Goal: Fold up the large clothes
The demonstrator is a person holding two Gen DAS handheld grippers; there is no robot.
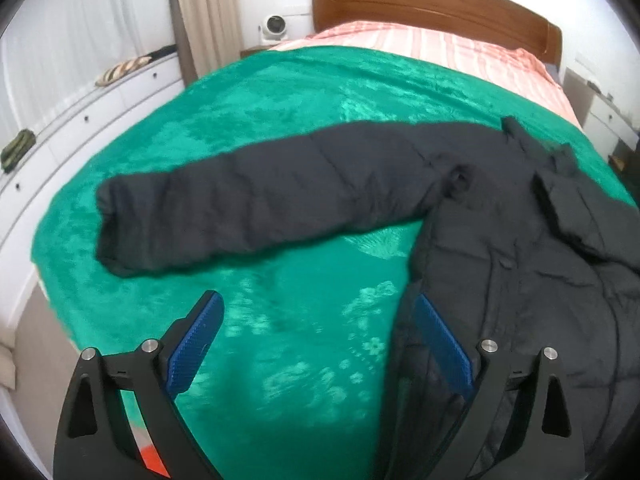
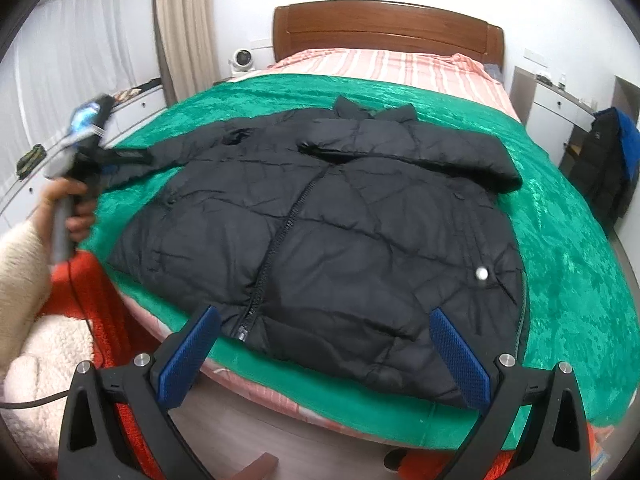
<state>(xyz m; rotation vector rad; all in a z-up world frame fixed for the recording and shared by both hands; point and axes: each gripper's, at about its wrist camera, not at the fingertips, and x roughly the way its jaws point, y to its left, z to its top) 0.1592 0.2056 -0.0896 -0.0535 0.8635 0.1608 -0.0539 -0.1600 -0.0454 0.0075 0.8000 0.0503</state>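
Black puffer jacket [image 2: 340,220] lies front-up on the green blanket [image 2: 568,248] that covers the bed, collar toward the wooden headboard [image 2: 384,28], hem at the near edge of the bed. Zip closed down the middle. One sleeve [image 2: 420,148] is folded across the chest, cuff near the jacket's side edge. The other sleeve [image 1: 248,208] stretches straight out sideways over the blanket, flat, cuff end well clear of the body.

Left gripper [image 1: 316,344]: jaws wide, nothing between them; blue pads [image 1: 196,344] hang above bare blanket just short of the outstretched sleeve, one pad at the jacket's side edge. Not touching the cloth as far as can be told. In the right wrist view a hand [image 2: 74,208] with a cream sleeve holds this tool by its grip at the bed's side, near the sleeve cuff; blurred there.

Right gripper [image 2: 324,348]: jaws wide, empty, hovering over the hem at the near bed edge, zip end just beside one pad.

Pink striped sheet [image 2: 400,64] shows beyond the blanket
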